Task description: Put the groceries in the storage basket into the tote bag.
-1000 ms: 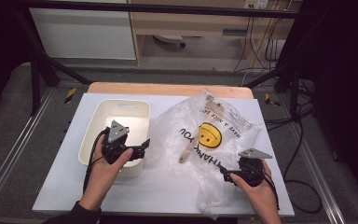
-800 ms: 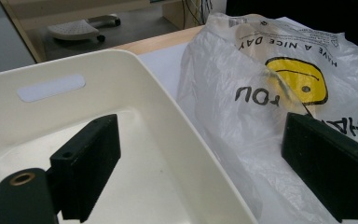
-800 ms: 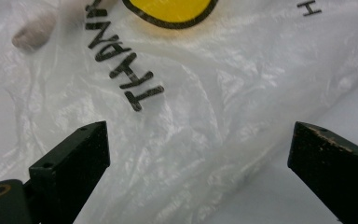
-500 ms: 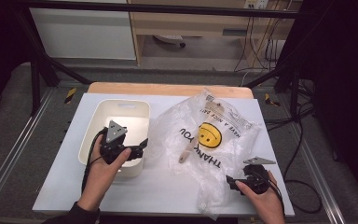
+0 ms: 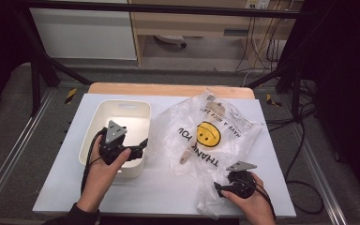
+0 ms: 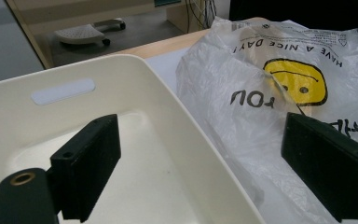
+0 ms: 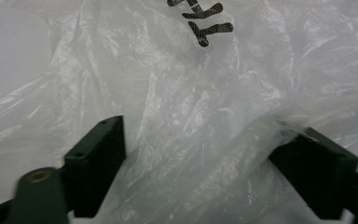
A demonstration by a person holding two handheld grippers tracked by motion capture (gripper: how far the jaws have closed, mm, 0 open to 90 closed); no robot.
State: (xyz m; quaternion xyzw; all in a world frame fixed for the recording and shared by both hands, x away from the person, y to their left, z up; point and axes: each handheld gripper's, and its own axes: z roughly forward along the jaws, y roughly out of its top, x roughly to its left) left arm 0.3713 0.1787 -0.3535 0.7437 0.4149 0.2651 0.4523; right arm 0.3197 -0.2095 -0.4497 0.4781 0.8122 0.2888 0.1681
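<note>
A crumpled white plastic bag [image 5: 215, 136] with a yellow smiley face and black lettering lies on the right half of the white table. Something tan [image 5: 186, 154] shows through its near left side. A cream bin [image 5: 122, 108] stands left of it with nothing inside. My left gripper [image 5: 143, 149] hovers open over the bin's near right corner, pointing at the bag [image 6: 261, 79]; its jaws [image 6: 200, 135] straddle the bin wall [image 6: 135, 63]. My right gripper [image 5: 219, 188] sits low at the bag's near edge. Its jaws [image 7: 205, 135] have just been closing, with loose bag plastic [image 7: 191, 93] between them, still wide apart.
The white tabletop [image 5: 168, 187] has a wooden strip [image 5: 168, 89] along its far edge. Cables [image 5: 300, 140] hang on the floor to the right of the table. A black frame bar [image 5: 168, 7] crosses the back, with shelving behind it.
My right hand has moved down and toward the near table edge, into the bag's lower corner, and its jaws have narrowed. The left hand and the bin have stayed put.
</note>
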